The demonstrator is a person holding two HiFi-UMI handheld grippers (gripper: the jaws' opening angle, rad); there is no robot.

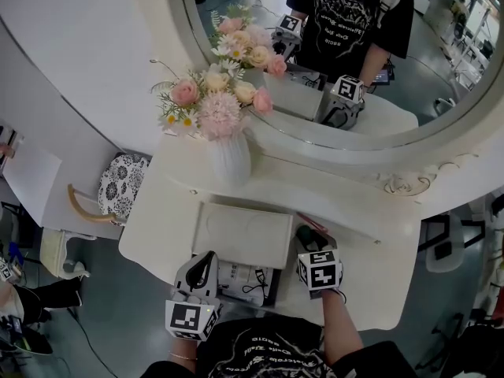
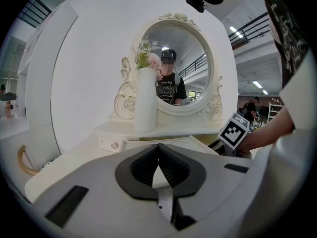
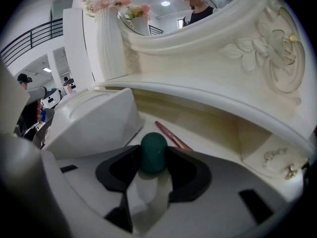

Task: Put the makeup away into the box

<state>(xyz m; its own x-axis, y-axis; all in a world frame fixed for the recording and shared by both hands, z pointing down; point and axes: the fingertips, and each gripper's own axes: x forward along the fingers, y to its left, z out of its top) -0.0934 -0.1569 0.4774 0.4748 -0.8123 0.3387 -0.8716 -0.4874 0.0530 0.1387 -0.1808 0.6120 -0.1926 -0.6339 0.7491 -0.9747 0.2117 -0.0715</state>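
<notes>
A dark green rounded makeup sponge [image 3: 153, 152] stands on the white dressing table [image 1: 370, 250], and my right gripper [image 3: 153, 166] is shut on it, a pad touching each side. In the head view the right gripper [image 1: 307, 239] sits just right of the white box [image 1: 242, 235], whose lid is raised. A thin pink makeup pencil [image 3: 171, 135] lies on the table just beyond the sponge. My left gripper [image 2: 158, 155] is shut on nothing. It hovers at the front left of the box, and its tips [image 1: 208, 257] point toward the mirror.
A white vase of pink flowers [image 1: 231, 160] stands on the shelf behind the box, under the round mirror [image 1: 409, 61]. A small recess at the right holds jewellery [image 3: 277, 157]. A patterned stool [image 1: 122, 183] stands left of the table. My right gripper's marker cube [image 2: 233, 130] shows beside the box.
</notes>
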